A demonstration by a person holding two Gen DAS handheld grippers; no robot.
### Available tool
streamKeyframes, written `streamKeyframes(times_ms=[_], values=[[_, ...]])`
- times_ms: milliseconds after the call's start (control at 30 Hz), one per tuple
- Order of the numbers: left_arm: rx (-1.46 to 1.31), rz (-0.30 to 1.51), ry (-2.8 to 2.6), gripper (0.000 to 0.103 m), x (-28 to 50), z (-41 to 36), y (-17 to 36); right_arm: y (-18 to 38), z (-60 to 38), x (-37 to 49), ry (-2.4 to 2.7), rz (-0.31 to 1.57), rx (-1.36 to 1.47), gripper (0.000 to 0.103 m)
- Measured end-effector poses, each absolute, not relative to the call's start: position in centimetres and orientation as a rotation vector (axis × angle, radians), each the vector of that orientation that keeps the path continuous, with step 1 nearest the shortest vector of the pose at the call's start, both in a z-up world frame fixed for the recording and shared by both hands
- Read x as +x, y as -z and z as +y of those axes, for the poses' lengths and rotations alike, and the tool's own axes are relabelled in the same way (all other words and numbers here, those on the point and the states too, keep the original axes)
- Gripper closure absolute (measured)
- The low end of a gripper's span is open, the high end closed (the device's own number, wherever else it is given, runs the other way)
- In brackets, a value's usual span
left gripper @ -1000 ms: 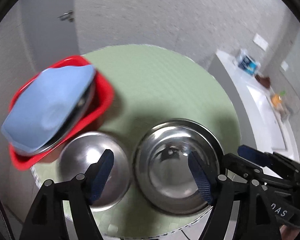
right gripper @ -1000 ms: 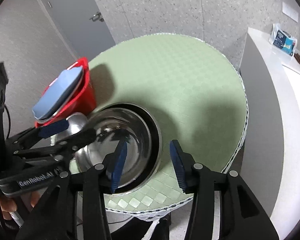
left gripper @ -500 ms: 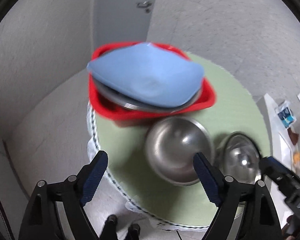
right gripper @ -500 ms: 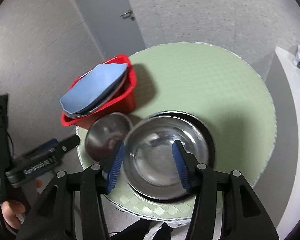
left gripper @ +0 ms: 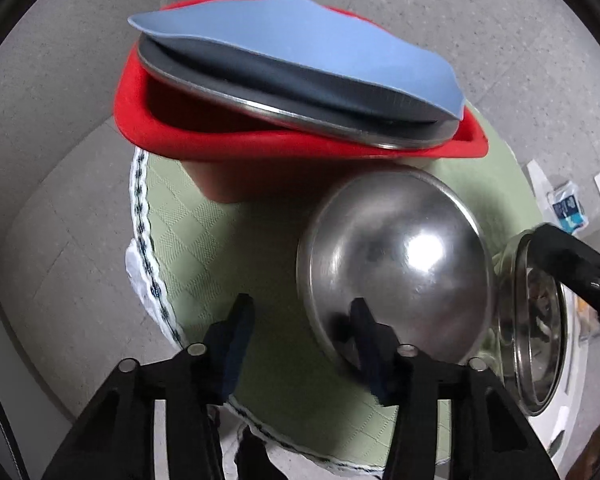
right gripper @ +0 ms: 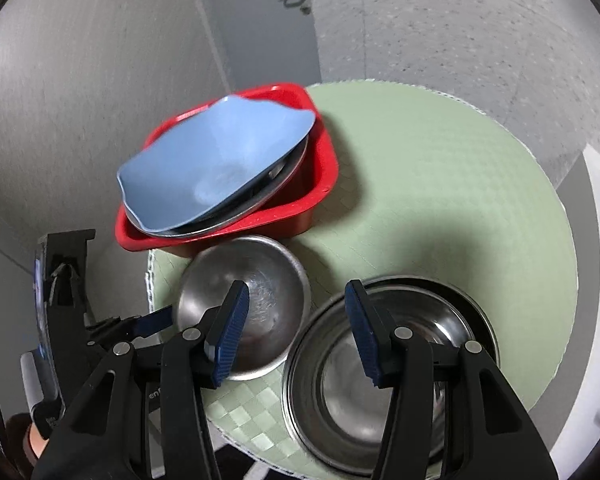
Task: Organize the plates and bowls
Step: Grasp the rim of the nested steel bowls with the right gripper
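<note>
While both tools hang open and empty over the near edge of the round table [right gripper: 440,184], the step in hand looks like the approach to the small steel bowl [right gripper: 242,306]. The left gripper [left gripper: 300,336] has its jaws apart astride that bowl's near-left rim, one pad outside it, the other over its inside; I cannot tell whether either touches the metal. The right gripper [right gripper: 296,332] also stands apart, above the gap between the small bowl and the large steel bowl [right gripper: 388,380] at the table's near right edge.

Next, I judge, the left jaws must close on the thin rim and lift the bowl, likely to nest it; polished steel is slick, so the grip should seat well over the lip.

At the far left edge a red plastic bin [right gripper: 316,184] overhangs the table and holds a tilted steel plate [left gripper: 292,114] under a wavy-edged matte blue plate [right gripper: 212,168]. A green checked woven cloth covers the table.
</note>
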State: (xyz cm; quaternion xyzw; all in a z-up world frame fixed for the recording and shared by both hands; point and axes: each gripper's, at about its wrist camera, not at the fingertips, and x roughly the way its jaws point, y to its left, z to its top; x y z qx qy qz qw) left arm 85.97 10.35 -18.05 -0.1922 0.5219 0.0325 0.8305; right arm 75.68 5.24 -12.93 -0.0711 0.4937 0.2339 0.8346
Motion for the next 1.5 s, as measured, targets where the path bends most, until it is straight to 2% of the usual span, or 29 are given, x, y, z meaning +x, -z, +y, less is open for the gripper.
streamKeyframes(times_ms=[500, 567, 700, 733, 900, 1067, 1267, 1500], values=[[-0.352, 1.029, 0.022, 0.073, 86.5, 12.6, 17.9, 15.8, 9.5, 76.9, -0.527, 1.112, -0.332, 0.052], [-0.359, 1.032, 0.027, 0.074, 86.3, 12.7, 18.0, 16.2, 9.8, 77.1, -0.535, 1.132, -0.339, 0.058], [-0.368, 1.038, 0.035, 0.077, 86.6, 13.0, 18.1, 16.8, 9.8, 76.9, -0.553, 1.16, -0.332, 0.093], [-0.372, 1.041, 0.04, 0.082, 86.5, 12.9, 18.0, 16.8, 9.8, 76.7, -0.558, 1.162, -0.33, 0.094], [-0.396, 1.052, 0.051, 0.082, 86.2, 12.4, 17.3, 16.2, 9.0, 75.8, -0.571, 1.157, -0.295, 0.094], [-0.384, 1.003, 0.071, 0.082, 85.2, 11.3, 14.2, 14.4, 6.8, 75.2, -0.584, 1.131, -0.214, 0.094], [-0.319, 0.935, 0.113, 0.082, 85.2, 9.2, 10.6, 11.3, 3.6, 74.9, -0.574, 1.062, -0.143, 0.094], [-0.225, 0.904, 0.183, 0.082, 86.1, 5.6, 8.3, 10.2, -1.4, 74.8, -0.51, 1.031, -0.05, 0.094]])
